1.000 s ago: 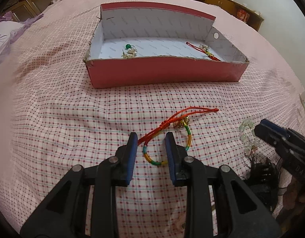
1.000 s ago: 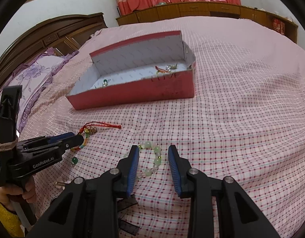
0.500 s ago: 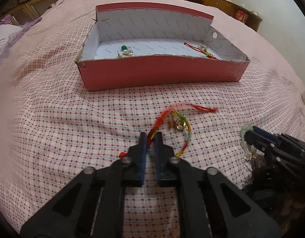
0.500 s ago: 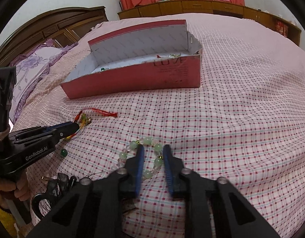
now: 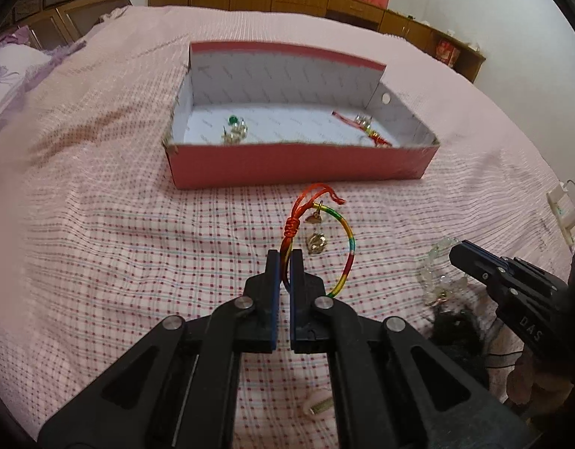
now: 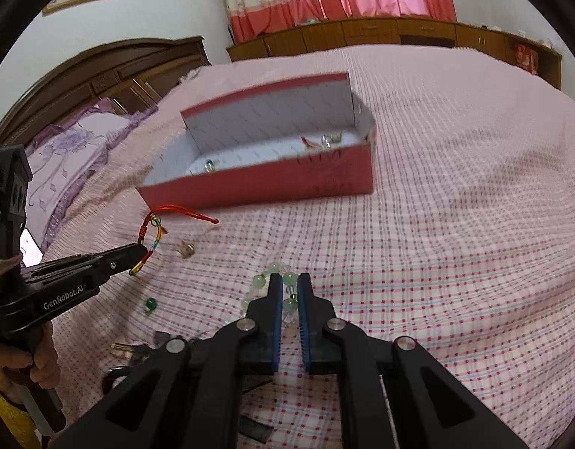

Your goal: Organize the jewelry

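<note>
My left gripper is shut on a rainbow cord bracelet with red tassel cords and gold charms, lifted off the bed; it also shows in the right wrist view. My right gripper is shut on a pale green bead bracelet, raised above the bed; it shows blurred in the left wrist view. The open red box lies ahead with a green-stone earring piece at its left and a red cord bracelet at its right.
A pink checked bedspread covers the bed. A loose green bead, a gold charm and dark hair ties lie near the left gripper. A small pale item lies under the left gripper. A wooden headboard stands behind.
Both grippers closed on their bracelets and lifted them off the bedspread. The box now looks farther below and ahead.
</note>
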The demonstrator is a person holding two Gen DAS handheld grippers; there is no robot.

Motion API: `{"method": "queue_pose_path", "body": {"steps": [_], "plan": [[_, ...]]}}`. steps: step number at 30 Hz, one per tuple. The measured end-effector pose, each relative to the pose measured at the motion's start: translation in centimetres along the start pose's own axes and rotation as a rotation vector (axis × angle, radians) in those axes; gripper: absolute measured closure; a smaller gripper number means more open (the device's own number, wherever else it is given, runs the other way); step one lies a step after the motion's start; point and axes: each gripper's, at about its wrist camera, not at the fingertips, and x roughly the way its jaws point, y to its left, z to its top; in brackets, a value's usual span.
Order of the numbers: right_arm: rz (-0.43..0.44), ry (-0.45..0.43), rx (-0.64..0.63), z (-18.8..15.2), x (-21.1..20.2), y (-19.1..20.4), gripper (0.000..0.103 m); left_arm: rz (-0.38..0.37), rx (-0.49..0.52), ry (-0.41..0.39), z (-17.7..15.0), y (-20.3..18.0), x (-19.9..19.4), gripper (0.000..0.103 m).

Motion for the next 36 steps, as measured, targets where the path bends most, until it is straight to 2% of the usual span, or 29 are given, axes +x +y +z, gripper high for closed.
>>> {"method": "queue_pose_path", "body": {"steps": [17, 36], "plan": [[-0.021, -0.155, -0.026, 2.4, -5.5, 1.0, 0.094, -0.005, 0.002, -0.109, 0.9, -0.4, -4.3, 0.103], [-0.031, -0.250, -0.043, 6.7, -6.4, 1.3, 0.094, 0.024, 0.005, -0.219, 4.9, 0.1, -5.5, 0.103]]}}
